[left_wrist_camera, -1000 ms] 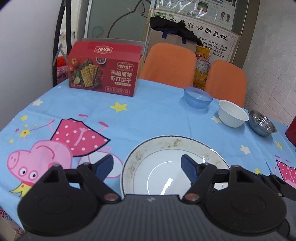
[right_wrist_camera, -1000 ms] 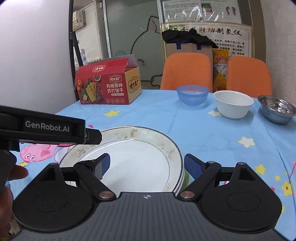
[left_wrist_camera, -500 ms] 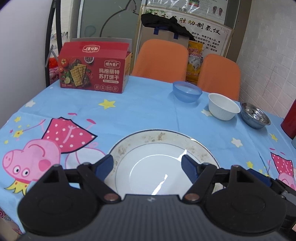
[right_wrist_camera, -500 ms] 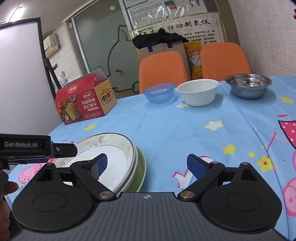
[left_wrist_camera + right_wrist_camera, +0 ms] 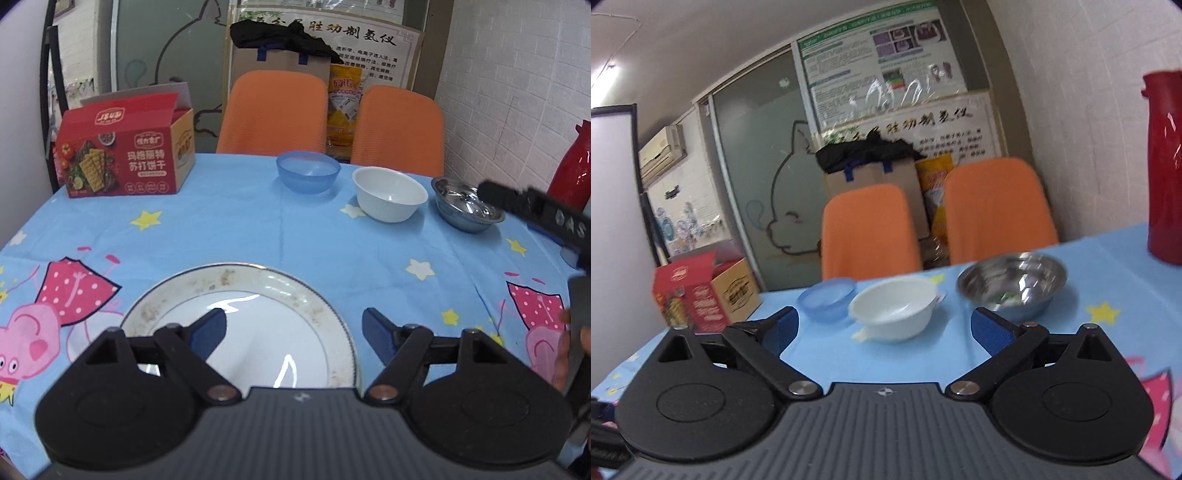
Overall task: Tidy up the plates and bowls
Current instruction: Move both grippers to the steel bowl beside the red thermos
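Left wrist view: left gripper [image 5: 293,332] fingers apart, empty, over plate [image 5: 258,295] — right gripper [image 5: 882,328] likewise, facing white bowl [image 5: 892,314].

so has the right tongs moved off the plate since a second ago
Yes. The right tongs have swung right, away from the plate, and now face the white bowl and steel bowl.

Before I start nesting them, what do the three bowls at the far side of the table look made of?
Blue bowl: seems translucent plastic, since light passes through its wall. White bowl: glossy and opaque with a small highlight inside, probably ceramic, though melamine can't be ruled out. Metal bowl: looks like stainless steel, with mirror-like reflections.
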Demonstrator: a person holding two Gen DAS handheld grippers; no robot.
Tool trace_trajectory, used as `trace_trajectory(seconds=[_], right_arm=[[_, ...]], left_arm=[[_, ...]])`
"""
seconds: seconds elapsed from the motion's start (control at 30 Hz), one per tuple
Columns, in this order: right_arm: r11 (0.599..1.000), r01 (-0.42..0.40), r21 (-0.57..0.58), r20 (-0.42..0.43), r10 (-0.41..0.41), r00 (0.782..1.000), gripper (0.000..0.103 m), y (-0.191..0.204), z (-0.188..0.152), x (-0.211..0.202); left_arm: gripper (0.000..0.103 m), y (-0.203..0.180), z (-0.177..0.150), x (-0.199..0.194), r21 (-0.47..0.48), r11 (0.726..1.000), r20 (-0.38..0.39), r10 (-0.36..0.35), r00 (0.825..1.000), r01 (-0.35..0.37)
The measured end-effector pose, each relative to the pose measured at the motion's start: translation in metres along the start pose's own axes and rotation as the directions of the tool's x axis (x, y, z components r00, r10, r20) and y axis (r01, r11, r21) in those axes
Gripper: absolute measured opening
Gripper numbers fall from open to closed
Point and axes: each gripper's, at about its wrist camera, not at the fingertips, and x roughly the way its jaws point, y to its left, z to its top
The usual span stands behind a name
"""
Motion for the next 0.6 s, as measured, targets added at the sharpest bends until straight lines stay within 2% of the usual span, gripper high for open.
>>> trace_trajectory(seconds=[0.1, 0.17, 0.33, 0.4, 0.47, 0.53, 0.6], right_arm=[[0.995, 0.101, -0.012, 0.019, -0.101, 0.995, 0.103, -0.04, 0.03, 0.032], [0.987, 0.163, 0.012, -0.03, -0.163, 0.986, 0.103, -0.069, 0.049, 0.06], [0.963, 0.267, 0.017, -0.16, -0.261, 0.952, 0.103, -0.121, 0.065, 0.118], [0.95, 0.308, 0.05, -0.2, -0.293, 0.935, 0.103, -0.138, 0.054, 0.132], [0.946, 0.31, 0.095, -0.239, -0.281, 0.93, 0.103, -0.151, 0.041, 0.137], [0.938, 0.313, 0.148, -0.241, -0.273, 0.931, 0.103, -0.159, 0.03, 0.132], [0.931, 0.322, 0.172, -0.261, -0.272, 0.926, 0.103, -0.162, 0.02, 0.129]], left_arm=[[0.075, -0.021, 0.014, 0.009, 0.02, 0.999, -0.01, -0.041, 0.999, 0.041], [0.075, -0.037, 0.029, 0.02, 0.009, 0.994, -0.031, -0.105, 0.994, 0.105], [0.075, -0.074, 0.074, 0.054, -0.036, 0.961, -0.089, -0.278, 0.956, 0.276], [0.075, -0.089, 0.096, 0.07, -0.03, 0.955, -0.089, -0.297, 0.951, 0.295], [0.075, -0.104, 0.116, 0.088, -0.005, 0.958, -0.079, -0.285, 0.955, 0.286], [0.075, -0.121, 0.135, 0.11, 0.021, 0.962, -0.068, -0.269, 0.961, 0.271], [0.075, -0.139, 0.151, 0.135, 0.048, 0.957, -0.081, -0.28, 0.957, 0.284]])
